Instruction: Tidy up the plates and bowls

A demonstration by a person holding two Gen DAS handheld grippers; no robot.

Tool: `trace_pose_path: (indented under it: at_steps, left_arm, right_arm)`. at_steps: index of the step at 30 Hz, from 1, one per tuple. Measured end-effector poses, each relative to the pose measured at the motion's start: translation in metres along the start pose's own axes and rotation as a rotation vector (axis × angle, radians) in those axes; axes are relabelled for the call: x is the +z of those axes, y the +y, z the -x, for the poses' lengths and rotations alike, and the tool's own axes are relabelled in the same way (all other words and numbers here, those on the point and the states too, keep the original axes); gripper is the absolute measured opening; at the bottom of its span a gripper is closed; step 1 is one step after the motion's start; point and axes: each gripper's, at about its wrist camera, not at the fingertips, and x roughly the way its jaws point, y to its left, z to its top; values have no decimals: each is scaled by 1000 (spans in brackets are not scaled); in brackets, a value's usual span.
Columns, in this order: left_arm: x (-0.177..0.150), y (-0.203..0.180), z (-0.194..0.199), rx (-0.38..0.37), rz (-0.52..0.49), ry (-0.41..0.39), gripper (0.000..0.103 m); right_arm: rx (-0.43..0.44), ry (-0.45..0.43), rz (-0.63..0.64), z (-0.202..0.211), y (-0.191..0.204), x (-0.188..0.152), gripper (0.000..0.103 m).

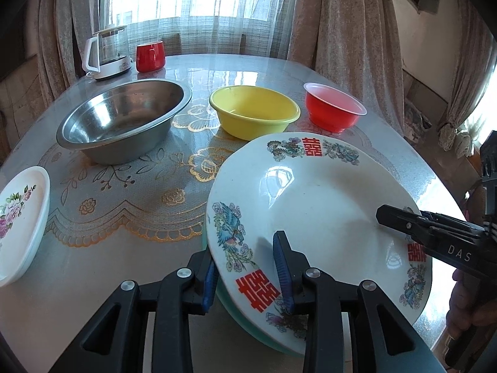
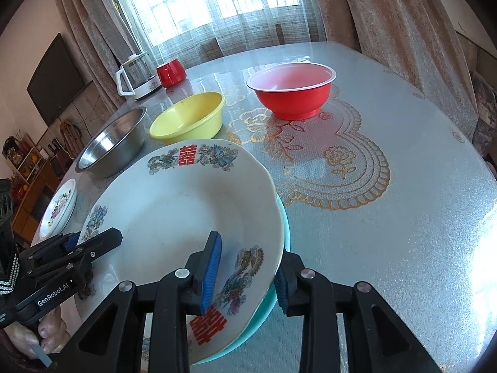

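Observation:
A white plate (image 1: 310, 192) (image 2: 174, 211) with red characters and bird patterns lies on a teal plate (image 1: 226, 307) (image 2: 267, 307) at the near table edge. My left gripper (image 1: 245, 251) straddles its left rim, one pad over the plate and one outside below it. The upper pad casts a shadow on the plate and seems slightly lifted off it, so the jaws are open. My right gripper (image 2: 248, 258) is shut on the opposite rim, one pad on the plate's face and one under the edge. Each gripper also shows in the other view, left gripper (image 2: 90, 242), right gripper (image 1: 400, 217).
Behind the plates stand a steel bowl (image 1: 124, 118) (image 2: 115, 146), a yellow bowl (image 1: 254, 112) (image 2: 189, 118) and a red bowl (image 1: 334, 108) (image 2: 292, 90). A small floral plate (image 1: 21, 217) (image 2: 59, 208) sits at the left edge. A kettle (image 1: 107, 52) and a red mug (image 1: 150, 56) are far back.

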Motion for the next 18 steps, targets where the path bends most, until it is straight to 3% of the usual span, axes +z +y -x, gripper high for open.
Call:
trace_pose_path:
  at_steps: [18]
  left_arm:
    - [0, -3, 1, 23, 35, 9, 36]
  right_arm:
    - [48, -5, -118, 13, -10, -4, 31]
